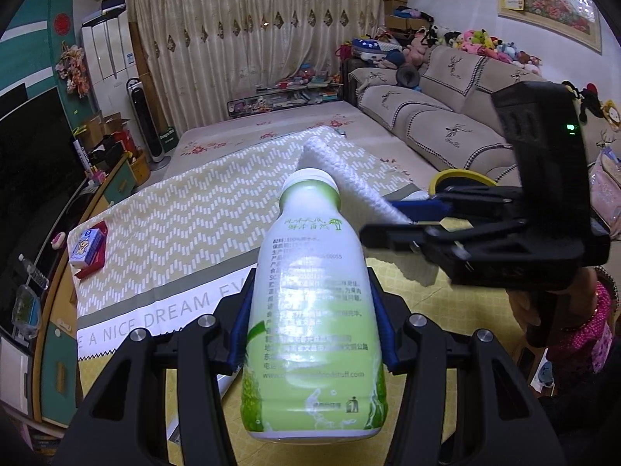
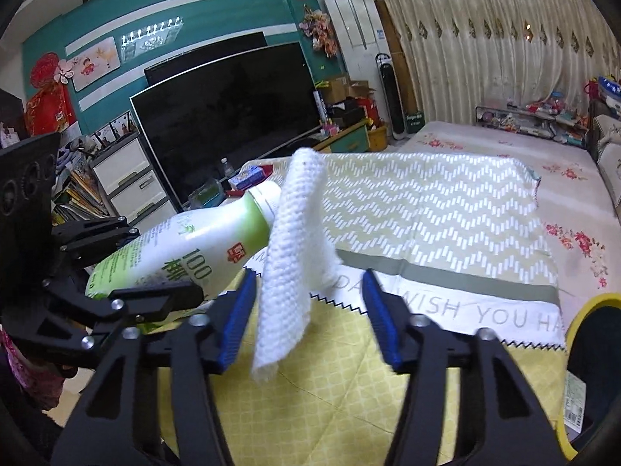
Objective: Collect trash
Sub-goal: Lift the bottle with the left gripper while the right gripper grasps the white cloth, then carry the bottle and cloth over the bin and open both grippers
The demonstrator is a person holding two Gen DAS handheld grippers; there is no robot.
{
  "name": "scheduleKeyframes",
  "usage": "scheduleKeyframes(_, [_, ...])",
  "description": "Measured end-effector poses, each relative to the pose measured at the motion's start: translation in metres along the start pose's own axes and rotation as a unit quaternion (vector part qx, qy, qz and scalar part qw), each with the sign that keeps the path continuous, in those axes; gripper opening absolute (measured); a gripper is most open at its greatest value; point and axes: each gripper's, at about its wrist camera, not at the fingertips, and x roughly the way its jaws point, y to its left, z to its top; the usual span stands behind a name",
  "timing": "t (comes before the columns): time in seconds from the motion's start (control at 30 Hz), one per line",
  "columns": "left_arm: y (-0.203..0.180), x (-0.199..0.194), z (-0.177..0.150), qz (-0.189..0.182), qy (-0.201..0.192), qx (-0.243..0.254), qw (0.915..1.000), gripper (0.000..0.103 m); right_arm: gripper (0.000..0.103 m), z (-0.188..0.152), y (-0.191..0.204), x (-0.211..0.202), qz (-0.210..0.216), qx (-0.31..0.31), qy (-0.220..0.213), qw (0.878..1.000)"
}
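Observation:
My left gripper (image 1: pixel 312 310) is shut on a green-and-white plastic bottle (image 1: pixel 314 310), held above the table with its cap pointing away. The bottle also shows in the right wrist view (image 2: pixel 186 248), at the left. My right gripper (image 2: pixel 310 310) is open, its blue pads apart. A white woven tissue (image 2: pixel 291 264) hangs between the pads, touching neither as far as I can tell. In the left wrist view the tissue (image 1: pixel 349 178) stretches from behind the bottle cap toward the right gripper (image 1: pixel 392 225).
A yellow-rimmed black bin (image 2: pixel 594 357) stands at the right edge, also in the left wrist view (image 1: pixel 462 178). The table has a yellow cloth (image 2: pixel 349 369) and a chevron mat (image 1: pixel 186 225). A small box on a red item (image 1: pixel 88 250) lies at the mat's far left.

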Motion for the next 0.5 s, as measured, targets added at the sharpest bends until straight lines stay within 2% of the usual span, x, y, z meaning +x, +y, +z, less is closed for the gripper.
scheduleKeyframes(0.03, [0.001,0.0,0.0,-0.001,-0.001,0.001,1.0,0.051,0.008,0.0,-0.001,0.0,-0.001,0.004,0.0,1.0])
scheduleKeyframes(0.07, [0.0,0.0,0.0,-0.003,-0.002,0.001,1.0,0.051,0.004,-0.001,-0.004,-0.001,-0.009,0.009,-0.005,1.0])
scheduleKeyframes(0.37, [0.007,0.012,0.013,-0.032,-0.006,-0.01,0.9994,0.051,0.004,-0.019,-0.038,-0.046,-0.069,0.048,-0.03,0.996])
scheduleKeyframes(0.5, [-0.003,0.023,0.028,-0.04,-0.007,0.002,0.9992,0.051,0.004,-0.029,-0.049,-0.079,-0.088,0.054,-0.042,0.994])
